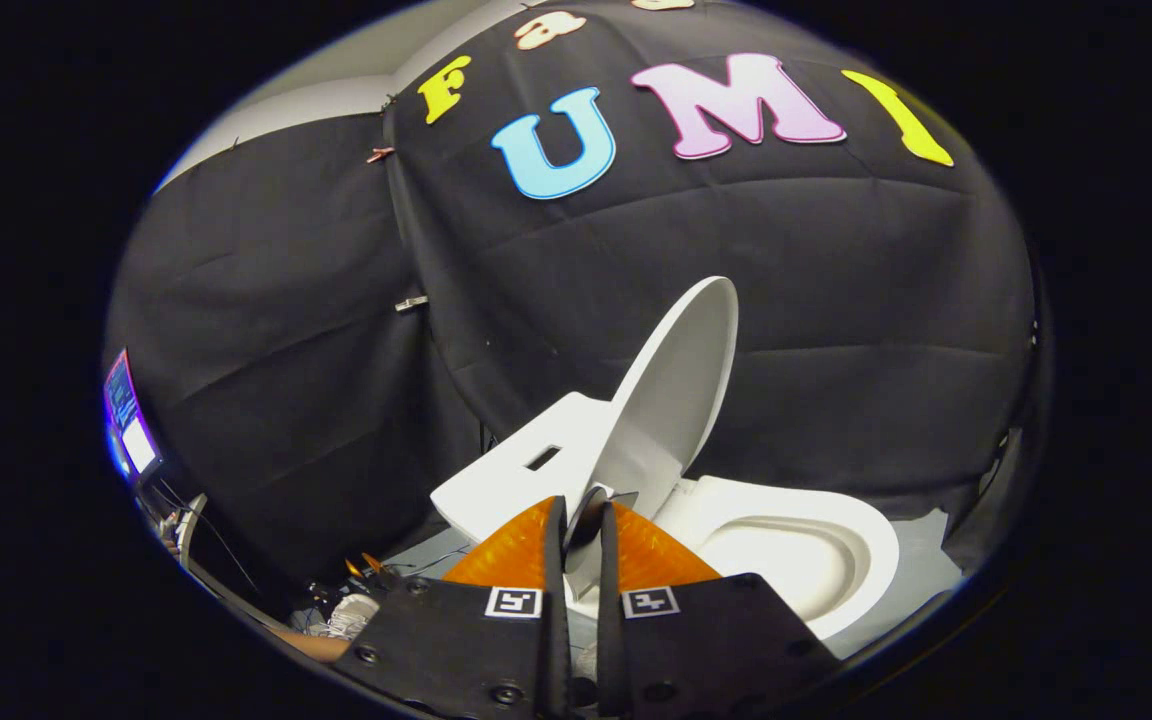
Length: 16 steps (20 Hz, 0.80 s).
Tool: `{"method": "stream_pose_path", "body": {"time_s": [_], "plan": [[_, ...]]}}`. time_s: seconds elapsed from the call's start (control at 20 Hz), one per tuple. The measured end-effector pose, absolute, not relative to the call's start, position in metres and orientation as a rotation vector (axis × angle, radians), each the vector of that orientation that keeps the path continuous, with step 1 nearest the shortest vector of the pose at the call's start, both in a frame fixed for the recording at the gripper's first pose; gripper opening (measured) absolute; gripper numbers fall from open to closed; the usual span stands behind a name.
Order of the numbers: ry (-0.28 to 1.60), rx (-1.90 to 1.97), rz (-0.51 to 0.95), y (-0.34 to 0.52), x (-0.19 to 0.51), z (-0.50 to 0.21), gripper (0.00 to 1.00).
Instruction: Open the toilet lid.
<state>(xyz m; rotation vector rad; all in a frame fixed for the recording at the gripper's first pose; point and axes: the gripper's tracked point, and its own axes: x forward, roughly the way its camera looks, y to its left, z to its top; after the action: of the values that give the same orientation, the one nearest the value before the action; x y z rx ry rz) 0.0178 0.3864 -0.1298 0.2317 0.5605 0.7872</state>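
Observation:
The white toilet lid (pixel 681 385) stands raised and tilted back over the open bowl (pixel 796 555), with its free end high against the black cloth. Its lower, hinged end comes down just beyond my fingertips. The white tank top (pixel 526 465), which has a dark slot in it, sits just beyond the fingers and beside the lid's lower end. My gripper (pixel 583 512) is low, in front of the lid's base. Its fingers are almost together, with only a thin slit between them. A shadowed bit of the lid's lower rim shows through that slit.
Black cloth walls close in behind the toilet and on both sides of it. A lit screen (pixel 126 415) and cables (pixel 206 530) stand far off beside the cloth. Shoes (pixel 346 615) and clutter lie on the floor beside the gripper body. Pale floor (pixel 921 570) shows past the bowl.

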Motion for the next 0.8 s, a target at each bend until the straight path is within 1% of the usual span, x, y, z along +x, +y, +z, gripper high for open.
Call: {"method": "stream_pose_path", "body": {"time_s": [0.2, 0.25, 0.35, 0.5, 0.65, 0.75, 0.8], "plan": [[0.565, 0.238, 0.826, 0.419, 0.015, -0.120, 0.15], [0.575, 0.224, 0.850, 0.428, 0.010, -0.119, 0.16], [0.554, 0.203, 0.877, 0.446, 0.011, -0.116, 0.40], [0.574, 0.230, 0.922, 0.466, 0.007, -0.111, 0.40], [0.599, 0.276, 0.961, 0.485, 0.003, -0.108, 0.59], [0.607, 0.316, 0.979, 0.496, 0.001, -0.103, 0.61], [0.610, 0.319, 0.994, 0.504, 0.000, -0.103, 0.66]]}}
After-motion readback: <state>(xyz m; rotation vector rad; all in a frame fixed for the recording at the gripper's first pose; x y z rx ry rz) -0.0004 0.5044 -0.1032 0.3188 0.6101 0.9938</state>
